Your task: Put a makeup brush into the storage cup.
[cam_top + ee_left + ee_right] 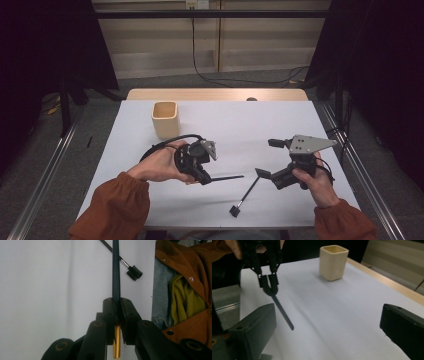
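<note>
Left gripper [206, 178] pinches a dark pen [227, 177], ready for the cup [164, 119].
Right gripper [264, 175] at lower right hangs spread wide above a brush [246, 195].

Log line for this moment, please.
left gripper: shut on dark stick | right gripper: open | brush: on table | cup: upright

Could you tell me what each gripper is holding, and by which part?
The left gripper pinches a thin dark stick near its gold end; the right gripper stands open, empty.
</note>
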A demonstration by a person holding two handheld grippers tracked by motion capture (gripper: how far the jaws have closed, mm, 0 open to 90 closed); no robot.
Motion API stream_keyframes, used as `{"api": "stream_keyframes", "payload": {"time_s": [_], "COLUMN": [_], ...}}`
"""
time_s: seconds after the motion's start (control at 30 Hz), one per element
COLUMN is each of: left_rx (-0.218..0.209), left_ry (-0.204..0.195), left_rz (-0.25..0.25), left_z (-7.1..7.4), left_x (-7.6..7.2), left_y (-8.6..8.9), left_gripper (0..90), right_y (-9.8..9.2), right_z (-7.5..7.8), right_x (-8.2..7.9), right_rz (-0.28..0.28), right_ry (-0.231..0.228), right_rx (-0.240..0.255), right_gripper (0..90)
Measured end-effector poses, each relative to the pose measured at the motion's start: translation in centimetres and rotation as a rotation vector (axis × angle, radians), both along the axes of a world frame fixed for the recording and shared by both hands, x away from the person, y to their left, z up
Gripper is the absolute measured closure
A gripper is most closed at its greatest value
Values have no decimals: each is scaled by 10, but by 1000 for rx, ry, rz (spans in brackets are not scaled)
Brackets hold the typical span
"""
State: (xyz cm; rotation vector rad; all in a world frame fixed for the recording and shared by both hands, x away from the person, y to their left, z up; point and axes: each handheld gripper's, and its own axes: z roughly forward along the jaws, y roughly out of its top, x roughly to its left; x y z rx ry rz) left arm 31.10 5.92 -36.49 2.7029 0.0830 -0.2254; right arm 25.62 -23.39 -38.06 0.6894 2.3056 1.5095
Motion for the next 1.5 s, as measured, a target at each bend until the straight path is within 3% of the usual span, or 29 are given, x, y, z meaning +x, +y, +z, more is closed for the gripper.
{"api": "stream_keyframes", "payload": {"time_s": [0.13,0.17,0.33,0.4,0.5,0.87,1.1,1.37,1.5], "left_rx": [5,-4,2,-5,17,23,25,34,38], "left_ry": [8,13,6,12,-1,3,11,8,5], "left_rz": [7,22,0,15,-14,-14,-15,-16,-11], "left_z": [0,-1,0,0,0,0,-2,-3,-3], "left_x": [1,0,-1,-3,-5,-4,-4,-1,0], "left_y": [0,0,-1,-2,-4,-5,-6,-5,-5], "left_gripper": [835,835,835,835,835,835,835,835,835], "right_y": [11,13,24,28,35,50,59,71,75], "right_z": [2,2,3,4,4,6,11,7,7], "right_x": [7,9,14,15,17,24,33,41,43], "right_rz": [79,92,127,139,157,266,322,376,413], "right_ry": [62,68,72,78,80,124,182,242,271], "right_rx": [-20,-26,-63,-88,-138,-298,-387,-506,-554], "right_gripper": [1,2,2,2,10,72,72,64,100]}}
